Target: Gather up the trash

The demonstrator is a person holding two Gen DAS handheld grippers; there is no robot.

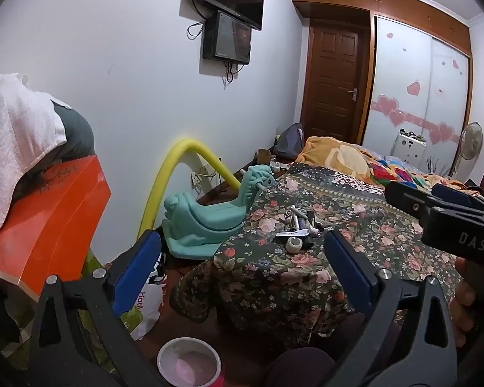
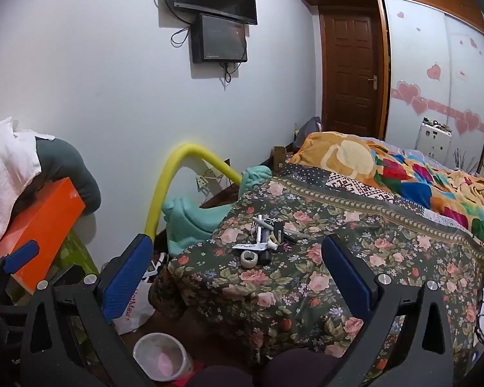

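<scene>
Both claws are held released above the near corner of the bed, nothing between their blue pads. Ahead of the left gripper (image 1: 242, 269), a heap of small trash (image 1: 298, 227) is seen on the floral bedspread (image 1: 274, 277), a roll of tape (image 1: 294, 244) lying at its near edge. The same heap is framed ahead of the right gripper (image 2: 237, 266). Below and between the left claw's fingers, a pink-lined bin (image 1: 189, 362) stands on the floor.
</scene>
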